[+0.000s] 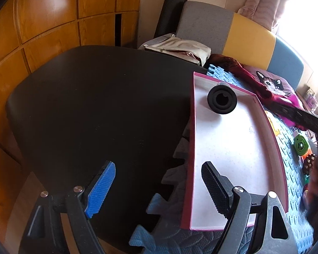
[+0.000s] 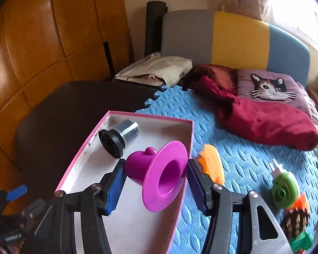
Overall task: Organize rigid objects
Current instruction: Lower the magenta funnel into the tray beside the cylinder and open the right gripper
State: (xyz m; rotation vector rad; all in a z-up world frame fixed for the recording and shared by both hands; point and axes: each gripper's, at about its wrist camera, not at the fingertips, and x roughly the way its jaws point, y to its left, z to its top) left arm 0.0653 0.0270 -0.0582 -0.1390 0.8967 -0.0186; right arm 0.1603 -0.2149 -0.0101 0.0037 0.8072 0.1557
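A pink-rimmed shallow box [image 2: 150,117] with a white floor lies on a blue foam mat [image 2: 243,158]. A black-capped clear jar [image 2: 118,134] lies on its side in the box's far corner. My right gripper [image 2: 153,181] is shut on a purple funnel-shaped cup [image 2: 159,173], held tilted above the box. In the left wrist view the same box [image 1: 271,131] and the jar [image 1: 222,99] appear. My left gripper [image 1: 159,190] hangs open at the box's near left corner, holding nothing.
An orange piece [image 2: 212,165], a green toy [image 2: 284,187] and a spiky brown toy [image 2: 295,222] lie on the mat right of the box. A black table [image 1: 95,110] sits left of it. A red cloth [image 2: 260,120] and cat cushion [image 2: 269,86] lie behind.
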